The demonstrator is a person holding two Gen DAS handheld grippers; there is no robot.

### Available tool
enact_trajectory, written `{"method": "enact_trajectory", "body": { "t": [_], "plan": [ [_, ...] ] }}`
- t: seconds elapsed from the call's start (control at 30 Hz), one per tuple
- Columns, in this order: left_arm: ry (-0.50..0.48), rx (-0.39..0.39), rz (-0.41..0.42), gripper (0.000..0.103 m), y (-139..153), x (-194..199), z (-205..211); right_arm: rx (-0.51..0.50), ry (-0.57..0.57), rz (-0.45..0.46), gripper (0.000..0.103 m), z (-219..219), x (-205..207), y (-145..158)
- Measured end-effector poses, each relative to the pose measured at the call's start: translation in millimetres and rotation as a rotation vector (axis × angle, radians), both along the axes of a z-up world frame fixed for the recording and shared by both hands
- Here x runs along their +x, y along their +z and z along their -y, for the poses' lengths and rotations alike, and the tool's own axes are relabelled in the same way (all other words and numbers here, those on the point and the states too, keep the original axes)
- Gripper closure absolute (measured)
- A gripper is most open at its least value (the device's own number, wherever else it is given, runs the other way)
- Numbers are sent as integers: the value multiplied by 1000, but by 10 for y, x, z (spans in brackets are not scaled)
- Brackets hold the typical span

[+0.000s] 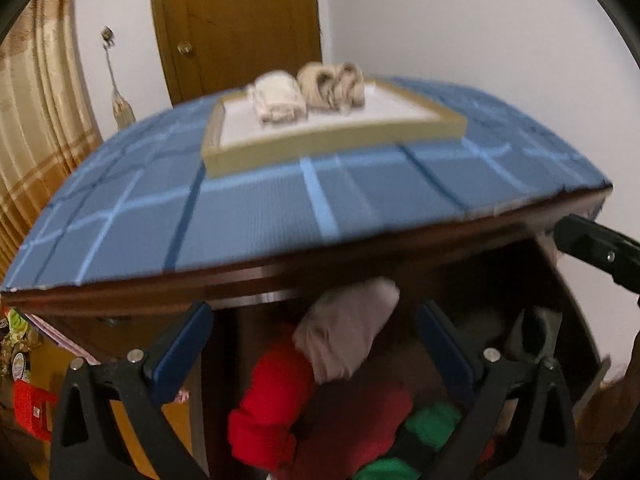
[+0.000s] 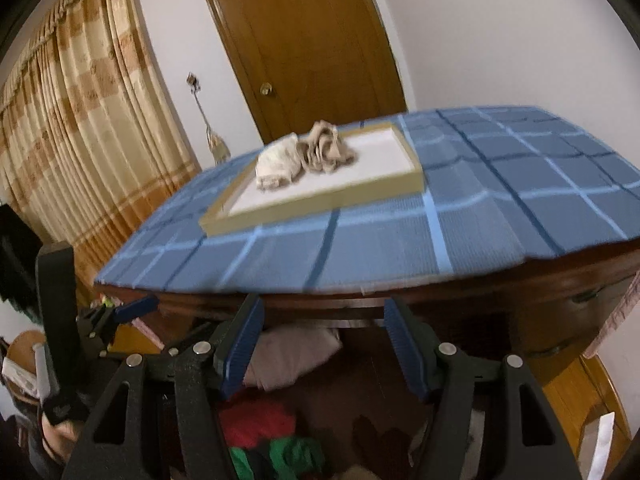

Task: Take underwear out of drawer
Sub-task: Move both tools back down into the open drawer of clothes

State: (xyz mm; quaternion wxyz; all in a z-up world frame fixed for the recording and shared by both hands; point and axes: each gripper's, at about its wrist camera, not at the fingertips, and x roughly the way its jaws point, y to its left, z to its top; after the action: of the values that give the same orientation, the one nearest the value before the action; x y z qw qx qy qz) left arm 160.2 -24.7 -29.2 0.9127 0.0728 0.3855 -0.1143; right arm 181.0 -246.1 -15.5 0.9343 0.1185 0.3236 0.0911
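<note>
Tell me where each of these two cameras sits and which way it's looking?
Left wrist: sits on the left gripper, looking along its open blue fingers down into the open drawer at a pale folded garment; the right gripper's black tip shows at the right edge.
Right wrist: sits on the right gripper, facing the same drawer from further right; the left gripper shows at the left.
Shared: the blue checked cloth, the tray of rolled fabric, the brown door.

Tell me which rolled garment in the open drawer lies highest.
The pale pinkish-grey roll, resting on top of the red roll; the green pieces sit lower, nearer the camera.
</note>
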Motion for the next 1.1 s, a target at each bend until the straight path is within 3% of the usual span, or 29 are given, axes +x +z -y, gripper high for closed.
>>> {"method": "enact_trajectory", "body": {
  "t": [0.23, 0.33, 0.4, 0.7, 0.9, 1.1],
  "plan": [
    [-136, 120, -158, 1, -365, -187, 7, -77, 90, -183, 38, 40, -134, -443],
    [-216, 123, -243, 1, -509, -257, -16, -67, 144, -299, 39, 89, -158, -648],
    [-247, 132, -298, 5, -607, -262, -39, -65, 191, -363, 47, 116, -184, -757],
    [-294, 137, -510, 11, -866, -71, -168, -103, 344, -567, 49, 144, -192, -1023],
    [-357, 176, -549, 11, -941, -16, -23, -6, 420, -724, 49, 128, -14, -1292],
    [-410, 243, -573, 11, -1051, -8, 163, -44, 436, -800, 49, 35, 97, -1481]
  ]
}}
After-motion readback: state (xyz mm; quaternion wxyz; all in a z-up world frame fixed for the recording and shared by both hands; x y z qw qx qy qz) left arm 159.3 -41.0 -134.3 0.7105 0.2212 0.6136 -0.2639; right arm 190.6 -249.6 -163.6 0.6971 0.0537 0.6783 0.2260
